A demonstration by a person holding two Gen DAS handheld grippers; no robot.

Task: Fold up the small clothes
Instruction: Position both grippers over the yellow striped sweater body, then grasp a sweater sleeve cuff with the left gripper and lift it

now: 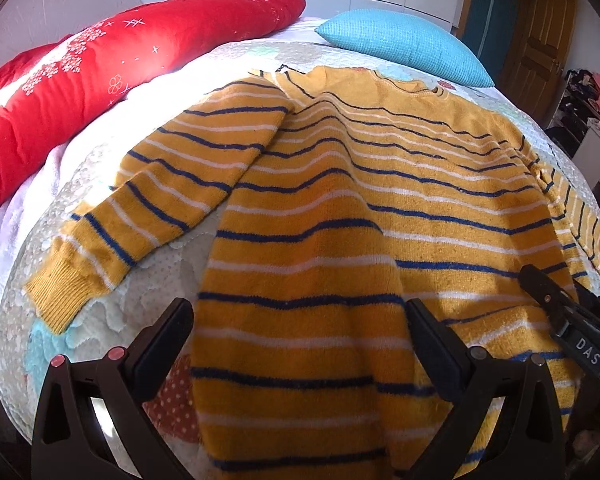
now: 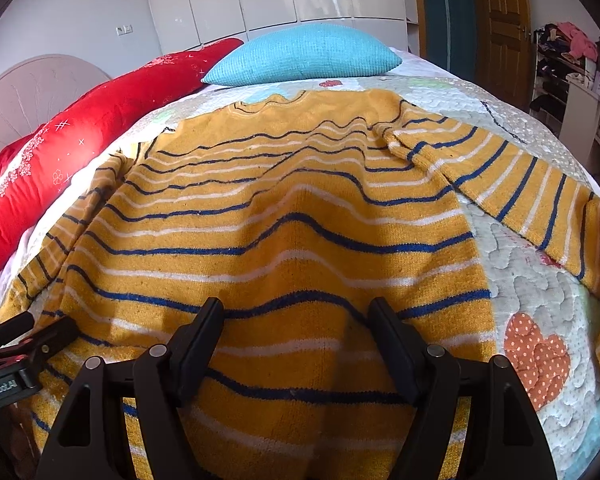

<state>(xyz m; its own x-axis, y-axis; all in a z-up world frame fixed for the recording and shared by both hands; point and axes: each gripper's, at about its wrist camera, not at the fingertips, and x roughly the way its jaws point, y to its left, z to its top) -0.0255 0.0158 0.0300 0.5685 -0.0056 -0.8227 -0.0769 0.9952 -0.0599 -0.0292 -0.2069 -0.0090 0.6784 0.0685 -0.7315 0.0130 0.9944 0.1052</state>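
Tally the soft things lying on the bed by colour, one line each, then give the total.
Yellow striped sweater: 1
Red pillow: 1
Blue cushion: 1
Total: 3, all lying on the quilt.

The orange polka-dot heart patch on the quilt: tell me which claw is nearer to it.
Right. The right claw hangs over the sweater hem just beside the heart patch; the left claw sits across the sweater, farther off.
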